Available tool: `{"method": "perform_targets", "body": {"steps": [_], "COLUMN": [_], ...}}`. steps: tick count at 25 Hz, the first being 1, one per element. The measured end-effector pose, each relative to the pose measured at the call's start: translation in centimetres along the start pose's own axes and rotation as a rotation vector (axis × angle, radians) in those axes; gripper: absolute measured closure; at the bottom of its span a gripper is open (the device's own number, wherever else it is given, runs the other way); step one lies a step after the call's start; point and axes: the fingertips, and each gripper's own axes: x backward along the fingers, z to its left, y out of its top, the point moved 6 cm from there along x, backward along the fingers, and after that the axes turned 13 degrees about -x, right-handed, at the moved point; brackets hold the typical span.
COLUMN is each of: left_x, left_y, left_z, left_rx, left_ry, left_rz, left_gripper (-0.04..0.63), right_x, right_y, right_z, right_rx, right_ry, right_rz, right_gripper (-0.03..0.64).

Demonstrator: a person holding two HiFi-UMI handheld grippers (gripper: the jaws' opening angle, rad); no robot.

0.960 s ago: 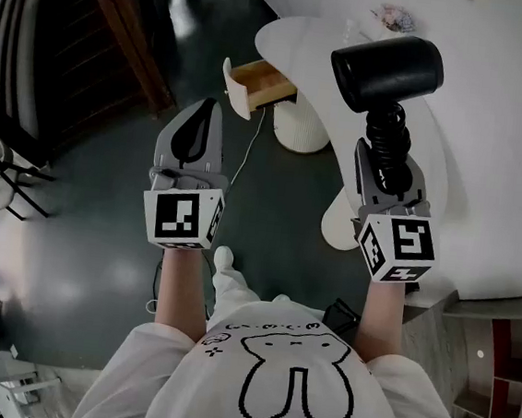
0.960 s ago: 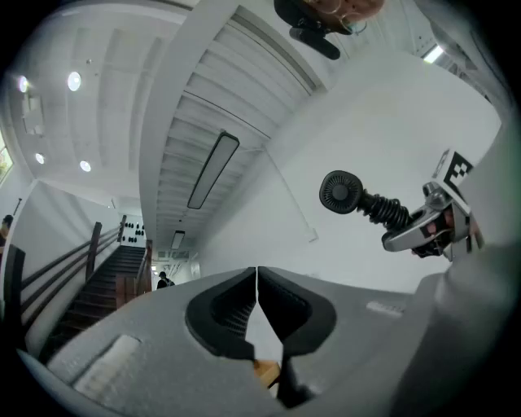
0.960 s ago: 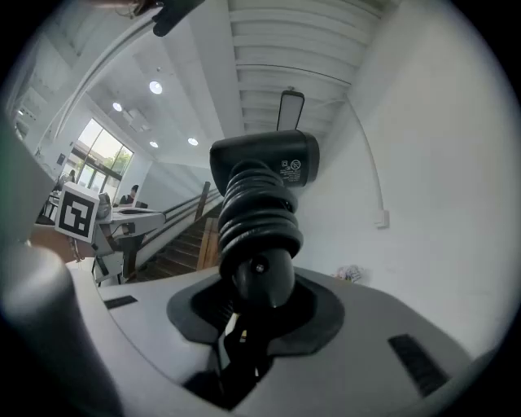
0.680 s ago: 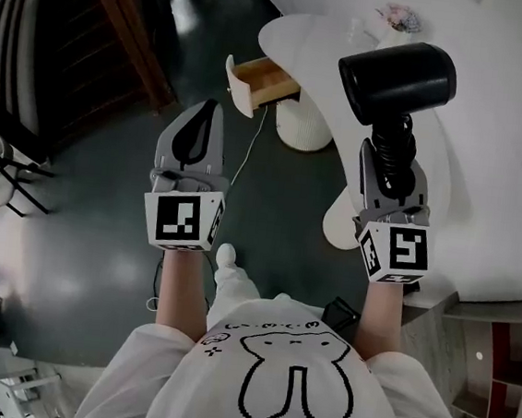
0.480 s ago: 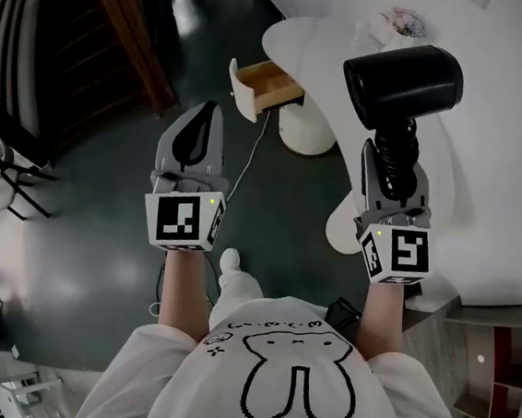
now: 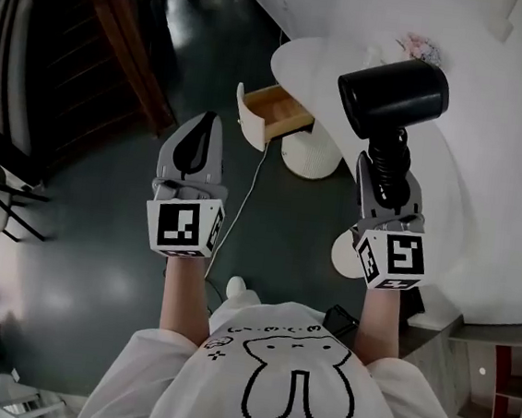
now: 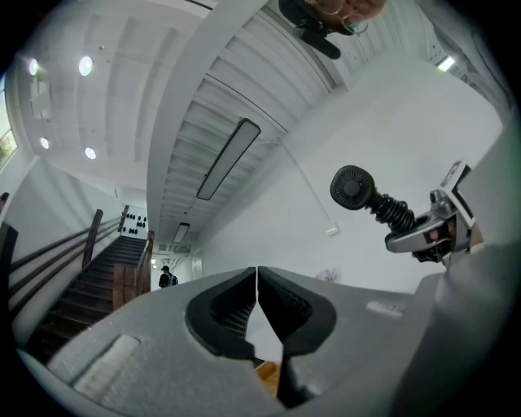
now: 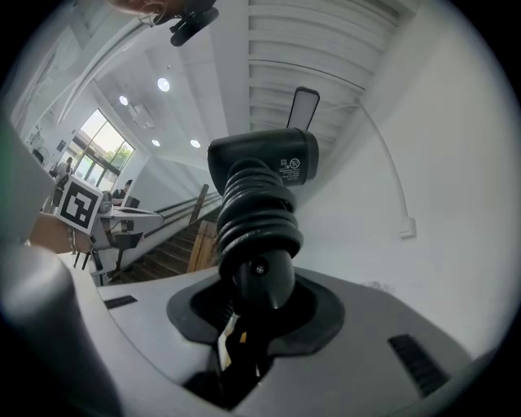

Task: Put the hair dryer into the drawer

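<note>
The black hair dryer [image 6: 393,97] stands upright in the air, head up, with my right gripper [image 6: 388,166] shut on its ribbed handle [image 8: 259,232]. Its head [image 8: 264,163] fills the middle of the right gripper view. My left gripper [image 6: 200,127] is level with it on the left, jaws shut with nothing between them [image 7: 257,277]; the left gripper view also shows the hair dryer [image 7: 352,187] off to its right. Ahead of both, the drawer [image 6: 276,112] hangs open under the white table [image 6: 337,58], its wooden inside bare as far as it shows.
A white ribbed pedestal [image 6: 309,153] carries the table behind the drawer. A thin cable [image 6: 240,192] trails over the dark floor. A wooden stair rail [image 6: 122,31] runs at the upper left, chairs [image 6: 3,190] stand at the far left, and flowers [image 6: 421,49] sit on the table.
The drawer and table have come lower and closer in the head view. Both grippers keep their pose, and the right one still holds the hair dryer.
</note>
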Motion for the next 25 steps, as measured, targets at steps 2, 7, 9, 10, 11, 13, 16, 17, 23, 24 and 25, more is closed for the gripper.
{"method": "perform_targets", "body": {"steps": [2,7,9,10,11,13,16,17,23,24,25], "left_x": [-1.5,-4.5,-5.3,-5.6,-5.9,-6.5,-7.5,-7.8,-9.7,-10.0,-10.3], "left_y": [-1.5,-5.8,-7.6,-8.4,-9.2,-10.4,-11.7,-12.0,-14.4,-14.8,-15.1], "left_z": [2.4,8.0,10.2,11.2,12.2,14.2,16.9,17.6,20.6,20.6,20.5], "left_rx": [0.013,0.029,0.037,0.04,0.041,0.036,0.011,0.006,0.006,0.007,0.008], "left_ry": [-0.005,-0.03,-0.031,-0.031,-0.031,-0.025,0.0,0.006,0.03,0.03,0.029], "left_rz": [-0.002,0.011,0.027,0.033,0.037,0.041,0.046,0.047,0.064,0.063,0.061], "left_gripper": [0.574,0.574,0.574,0.574,0.574,0.574,0.574,0.574,0.574,0.574,0.574], "right_x": [-3.0,-9.9,-12.2,-13.2,-14.1,-15.8,-17.9,-18.5,-23.3,-23.8,-24.2], "right_y": [-0.4,-1.3,-1.7,-2.0,-2.3,-2.8,-3.7,-3.9,-4.2,-4.4,-4.6], "right_z": [1.2,4.6,5.8,6.3,6.8,7.7,8.5,8.7,9.4,9.3,9.1], "right_rx": [-0.004,-0.033,-0.028,-0.024,-0.023,-0.021,-0.015,-0.015,-0.017,-0.013,-0.01], "right_ry": [-0.01,-0.017,-0.024,-0.03,-0.038,-0.054,-0.069,-0.071,-0.06,-0.057,-0.053], "right_rz": [0.007,0.011,0.022,0.029,0.036,0.059,0.102,0.112,0.116,0.113,0.11], "right_gripper": [0.505,0.505,0.505,0.505,0.505,0.505,0.505,0.505,0.505,0.505,0.505]}}
